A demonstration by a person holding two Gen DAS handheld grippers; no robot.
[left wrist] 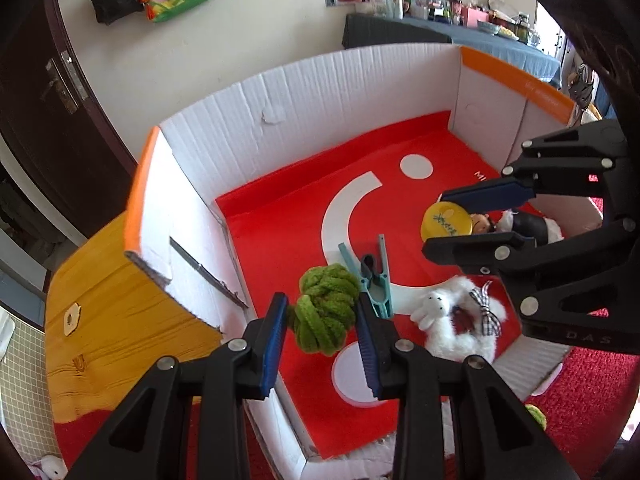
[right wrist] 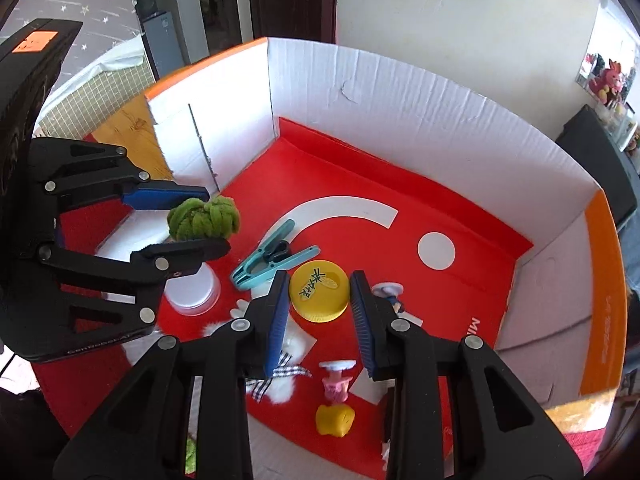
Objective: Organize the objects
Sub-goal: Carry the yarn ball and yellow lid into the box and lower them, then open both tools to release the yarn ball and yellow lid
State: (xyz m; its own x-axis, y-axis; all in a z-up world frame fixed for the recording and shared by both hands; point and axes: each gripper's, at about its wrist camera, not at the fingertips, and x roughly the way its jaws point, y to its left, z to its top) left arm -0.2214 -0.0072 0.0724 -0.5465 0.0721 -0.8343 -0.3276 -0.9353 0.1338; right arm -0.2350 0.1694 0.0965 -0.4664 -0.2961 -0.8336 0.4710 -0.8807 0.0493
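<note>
My left gripper is shut on a green fluffy knotted ball and holds it over the near left part of the cardboard box; it also shows in the right wrist view. My right gripper is open, its fingers on either side of a yellow round lid above the red box floor; the lid also shows in the left wrist view. A teal clothes peg lies on the floor between them.
A white plush sheep with a checked bow, a small dark-haired figurine, a pink figurine and a yellow toy lie in the box. A wooden board sits left of the box. A white cup stands near the left gripper.
</note>
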